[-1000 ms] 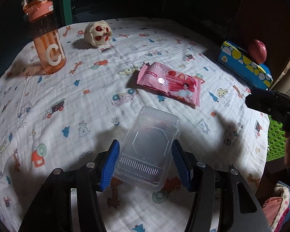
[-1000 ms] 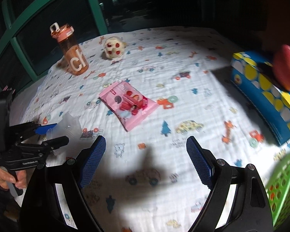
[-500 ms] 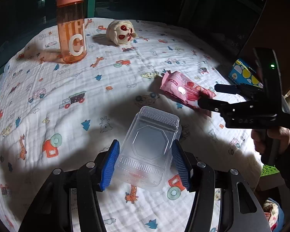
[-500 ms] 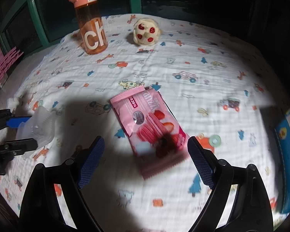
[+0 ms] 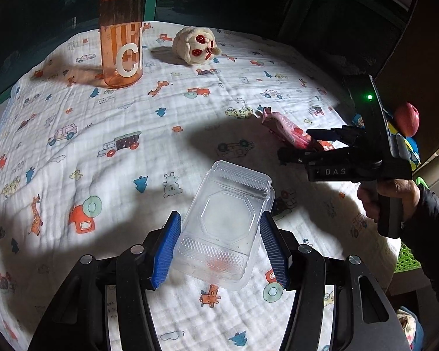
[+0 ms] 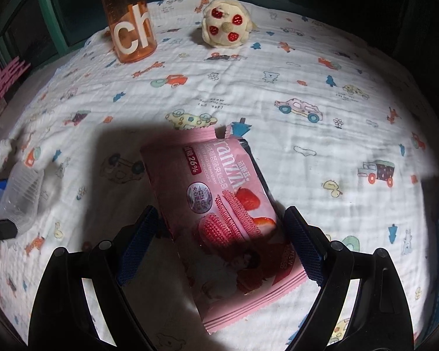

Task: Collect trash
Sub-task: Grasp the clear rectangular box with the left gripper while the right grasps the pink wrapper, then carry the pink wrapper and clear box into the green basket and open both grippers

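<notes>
Nearest the left wrist camera, the left gripper (image 5: 221, 245) has its blue pads pressed against both long sides of the clear plastic container (image 5: 226, 225), which looks lifted just off the patterned cloth (image 5: 125, 175), so that piece of trash seems already collected in hand. Taking that container as the landmark, the right gripper (image 6: 219, 248) works just to its right and a little farther out, its jaws spread wide on either side of the pink snack wrapper (image 6: 219, 219), which lies flat on the cloth and is not yet pinched (the pads stand clear of its edges in the right wrist view). So by my reading one item is secured, a second is about to be grasped, and neither has reached a bin. A green perforated basket (image 5: 405, 259) peeks in low to the right of the container, and may be the drop-off, though that is a guess. Far beyond the container stand the orange water bottle (image 5: 121, 33) and the cream plush toy (image 5: 194, 45); these look like keepers, not trash.
</notes>
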### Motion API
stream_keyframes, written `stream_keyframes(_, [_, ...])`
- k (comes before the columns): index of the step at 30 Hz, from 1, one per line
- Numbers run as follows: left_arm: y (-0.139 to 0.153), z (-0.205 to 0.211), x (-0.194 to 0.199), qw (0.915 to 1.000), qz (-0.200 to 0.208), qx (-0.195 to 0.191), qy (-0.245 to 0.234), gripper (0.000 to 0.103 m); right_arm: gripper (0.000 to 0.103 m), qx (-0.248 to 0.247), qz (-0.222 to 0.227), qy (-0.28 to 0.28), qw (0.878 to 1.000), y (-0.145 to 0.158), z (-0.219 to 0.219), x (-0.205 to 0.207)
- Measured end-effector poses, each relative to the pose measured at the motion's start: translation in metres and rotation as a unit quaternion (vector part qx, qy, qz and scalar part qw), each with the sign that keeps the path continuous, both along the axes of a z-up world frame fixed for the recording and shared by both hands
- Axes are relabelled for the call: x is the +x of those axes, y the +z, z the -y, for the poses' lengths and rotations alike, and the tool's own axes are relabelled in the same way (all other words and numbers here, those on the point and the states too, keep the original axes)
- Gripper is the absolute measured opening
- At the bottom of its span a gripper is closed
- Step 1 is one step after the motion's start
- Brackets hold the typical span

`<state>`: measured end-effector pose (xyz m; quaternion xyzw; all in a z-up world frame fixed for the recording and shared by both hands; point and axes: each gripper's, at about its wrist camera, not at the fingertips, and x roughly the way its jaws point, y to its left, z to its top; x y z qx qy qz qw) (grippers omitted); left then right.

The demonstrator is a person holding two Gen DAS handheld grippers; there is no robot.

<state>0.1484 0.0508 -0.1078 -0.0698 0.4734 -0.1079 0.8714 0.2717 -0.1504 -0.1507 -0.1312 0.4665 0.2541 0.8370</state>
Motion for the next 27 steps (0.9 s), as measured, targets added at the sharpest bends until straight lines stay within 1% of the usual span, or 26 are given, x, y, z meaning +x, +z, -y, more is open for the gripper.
stream_keyframes(5, [-0.001,0.001,-0.001,1.0000,-0.003,-0.006,-0.001,0.054,0.087,-0.001,-0.001,0.001,1.000,0.000,0.000,0.000])
stream_keyframes(6, [0.000,0.002,-0.001,1.0000,-0.001,-0.004,-0.003,0.054,0.085,-0.001,0.000,0.000,1.000,0.000,0.000,0.000])
stream_keyframes(7, [0.000,0.003,-0.001,1.0000,0.000,-0.003,-0.004,0.054,0.080,-0.004,0.004,-0.002,1.000,0.001,0.000,-0.002])
stream_keyframes(9, [0.002,0.004,-0.001,1.0000,0.002,-0.004,-0.005,0.054,0.077,0.005,0.001,-0.004,1.000,0.003,0.003,-0.005])
stream_keyframes(11, [0.004,0.005,-0.001,1.0000,0.004,-0.005,-0.006,0.054,0.071,0.010,0.005,-0.008,1.000,0.008,0.006,-0.011])
stream_keyframes(13, [0.006,0.006,-0.001,0.9999,0.005,-0.006,-0.007,0.054,0.070,0.020,0.006,-0.015,1.000,0.015,0.009,-0.019])
stream_keyframes(14, [0.007,0.008,-0.001,0.9999,0.007,-0.007,-0.008,0.054,0.067,0.023,0.007,-0.020,1.000,0.018,0.010,-0.023])
stream_keyframes(19, [0.017,0.018,-0.004,0.9996,0.018,-0.011,-0.020,0.054,0.066,0.043,0.010,-0.041,0.998,0.033,0.022,-0.048])
stream_keyframes(24, [0.029,0.034,-0.008,0.9986,0.031,-0.016,-0.039,0.054,0.066,0.056,0.026,-0.079,0.995,0.053,0.044,-0.082])
stream_keyframes(27, [0.034,0.048,-0.011,0.9977,0.036,-0.019,-0.054,0.054,0.066,0.056,0.041,-0.102,0.992,0.066,0.059,-0.104])
